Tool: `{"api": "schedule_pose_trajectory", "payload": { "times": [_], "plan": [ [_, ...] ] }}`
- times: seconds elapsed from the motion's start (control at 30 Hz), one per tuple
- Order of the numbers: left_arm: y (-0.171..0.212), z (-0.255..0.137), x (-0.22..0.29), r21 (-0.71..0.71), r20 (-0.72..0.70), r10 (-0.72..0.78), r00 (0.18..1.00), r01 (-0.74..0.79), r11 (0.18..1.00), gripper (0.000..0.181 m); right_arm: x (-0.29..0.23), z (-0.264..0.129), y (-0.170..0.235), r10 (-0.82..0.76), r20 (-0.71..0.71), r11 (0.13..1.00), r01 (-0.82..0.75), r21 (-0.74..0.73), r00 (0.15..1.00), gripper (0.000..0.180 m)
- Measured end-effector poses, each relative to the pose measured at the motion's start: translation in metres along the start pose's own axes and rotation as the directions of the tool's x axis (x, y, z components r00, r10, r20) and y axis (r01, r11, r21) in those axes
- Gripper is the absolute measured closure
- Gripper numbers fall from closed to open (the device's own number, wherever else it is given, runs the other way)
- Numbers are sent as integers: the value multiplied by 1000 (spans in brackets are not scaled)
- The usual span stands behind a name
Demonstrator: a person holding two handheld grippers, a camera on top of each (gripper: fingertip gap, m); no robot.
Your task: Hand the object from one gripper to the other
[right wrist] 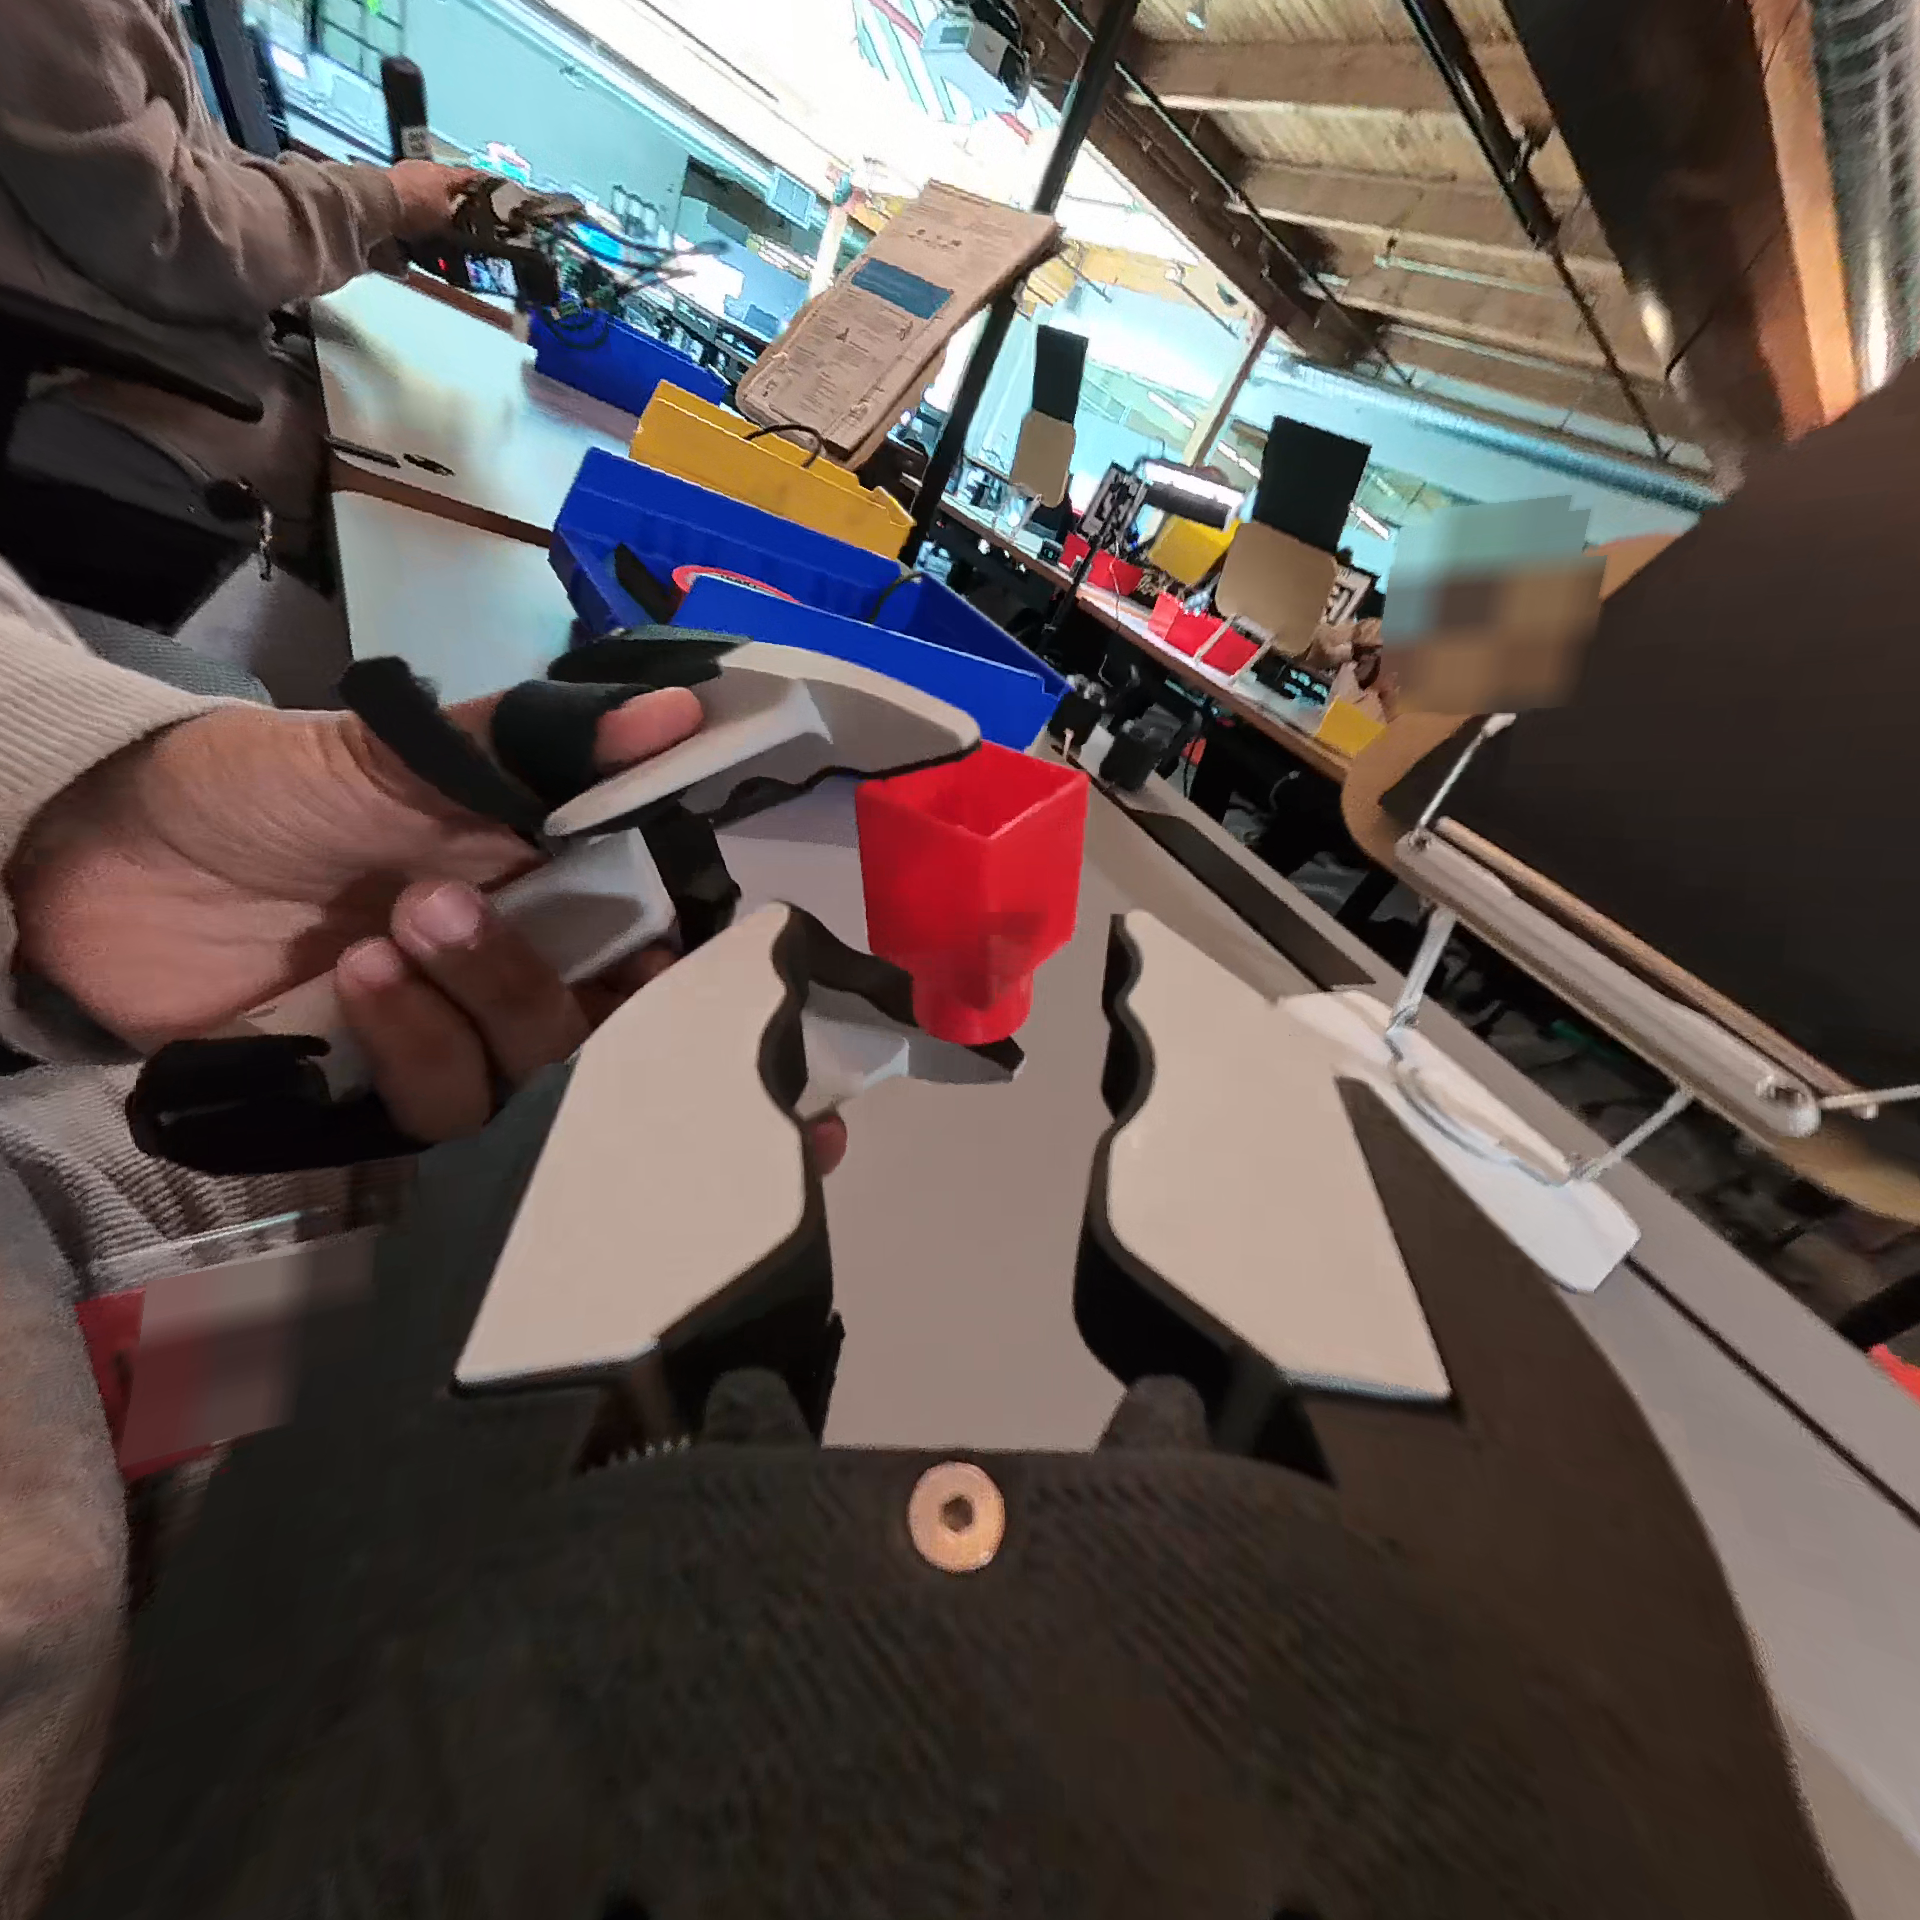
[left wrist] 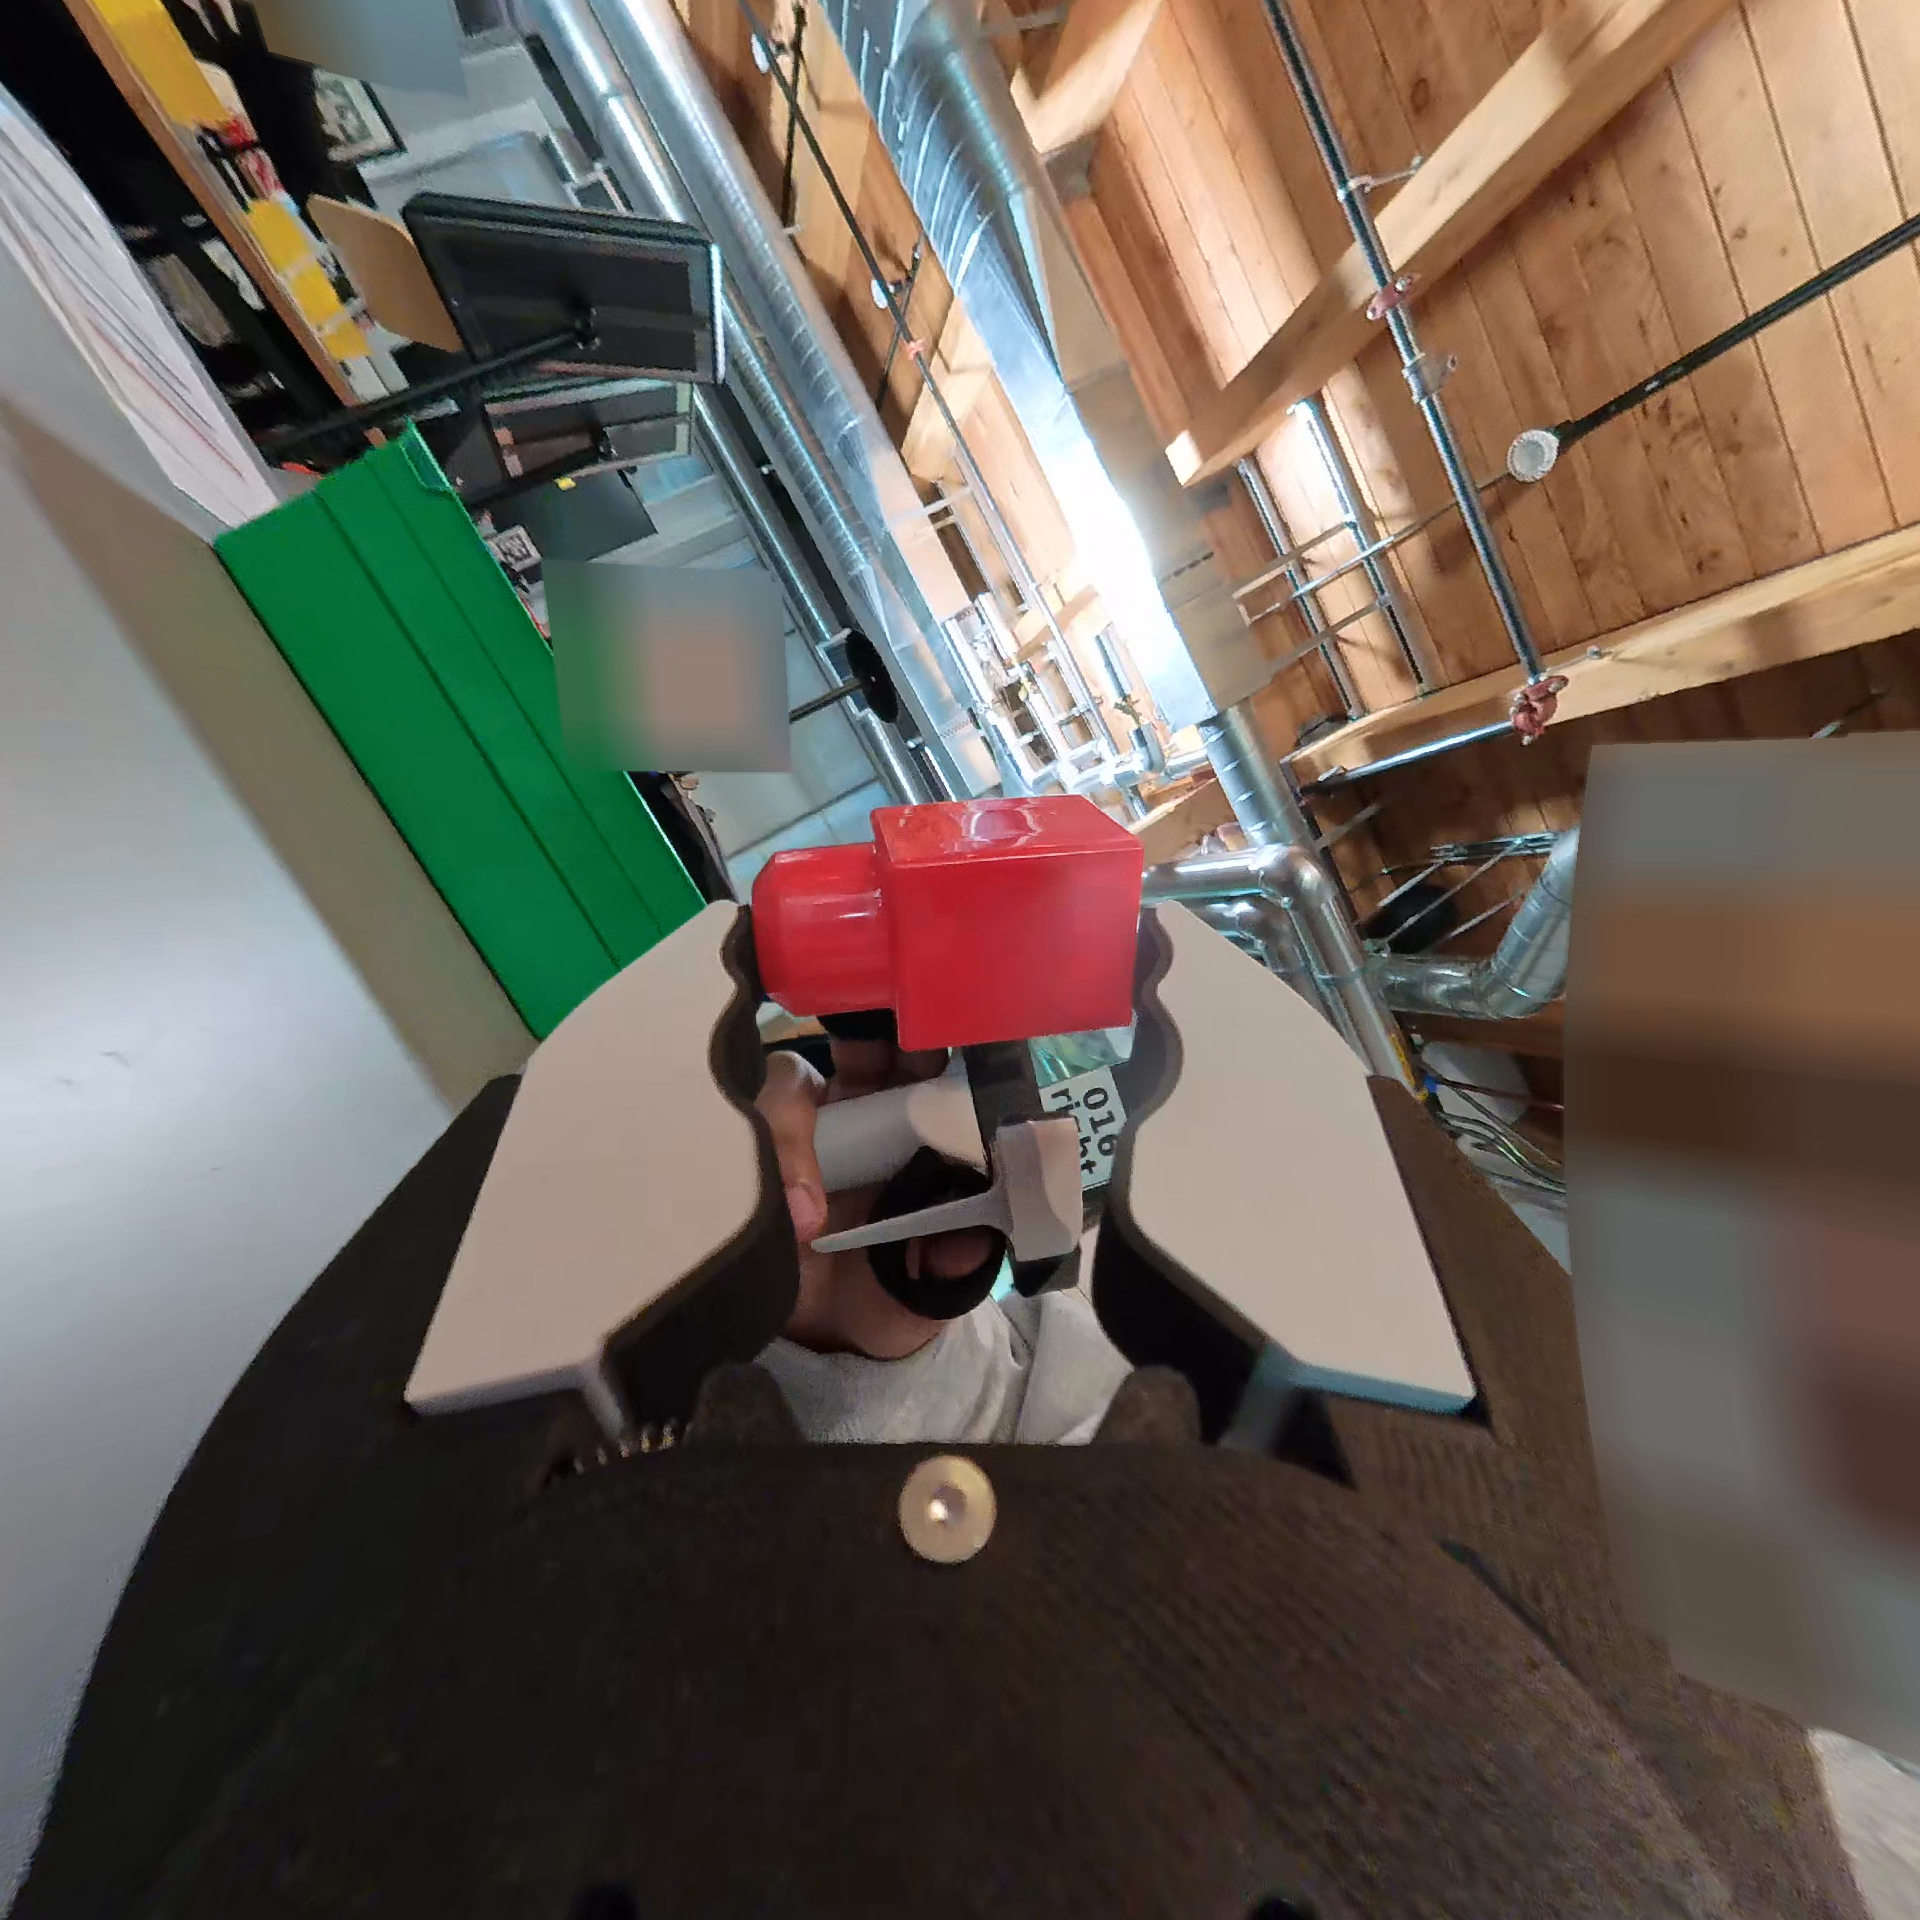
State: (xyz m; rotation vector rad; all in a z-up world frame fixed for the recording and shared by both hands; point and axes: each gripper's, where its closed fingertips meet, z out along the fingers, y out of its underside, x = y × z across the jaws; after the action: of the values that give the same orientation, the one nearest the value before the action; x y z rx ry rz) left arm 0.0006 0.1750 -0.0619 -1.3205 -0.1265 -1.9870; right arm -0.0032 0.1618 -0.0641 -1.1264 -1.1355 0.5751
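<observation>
A red plastic piece [left wrist: 997,925], a square hollow block with a round neck, sits lengthwise between the tips of my left gripper [left wrist: 945,935], which is shut on it. In the right wrist view the red piece [right wrist: 966,873] is upright with its open end up. The left gripper [right wrist: 873,883] clamps it from above and below, held by a hand [right wrist: 270,862]. My right gripper [right wrist: 951,925] is open, its fingertips on either side of the piece's lower half with small gaps. Part of the right gripper [left wrist: 997,1164] shows behind the piece in the left wrist view.
A white table [right wrist: 447,613] carries blue bins [right wrist: 831,613] and a yellow bin [right wrist: 758,457] beyond the grippers. A white stand with wire legs [right wrist: 1475,1153] is at the right. Another person's sleeve [right wrist: 156,208] is at the far left. A green panel [left wrist: 436,707] shows at the left. The tips of both grippers are at nearly the same place. It is some 30 centimeters from my left tips to the green panel [left wrist: 436,707].
</observation>
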Motion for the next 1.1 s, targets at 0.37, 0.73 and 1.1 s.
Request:
{"api": "schedule_pose_trajectory", "payload": {
  "times": [0.37, 0.73, 1.1],
  "plan": [
    [35, 2, 3, -360, 2, -76, 997, 72, 930, 111, -10, -15, -9, 2, 252, 990, -37, 136, 968, 122],
    [37, -2, -11, -343, 44, -168, 985, 173, 923, 111, -6, -12, 6, 209, 322, 972, -231, 32, 923, 146],
    [18, -4, -8, -324, 19, 298, 954, -277, 905, 100, 21, -15, 10, 687, 369, 694, -715, -80, 626, 146]
  ]
}}
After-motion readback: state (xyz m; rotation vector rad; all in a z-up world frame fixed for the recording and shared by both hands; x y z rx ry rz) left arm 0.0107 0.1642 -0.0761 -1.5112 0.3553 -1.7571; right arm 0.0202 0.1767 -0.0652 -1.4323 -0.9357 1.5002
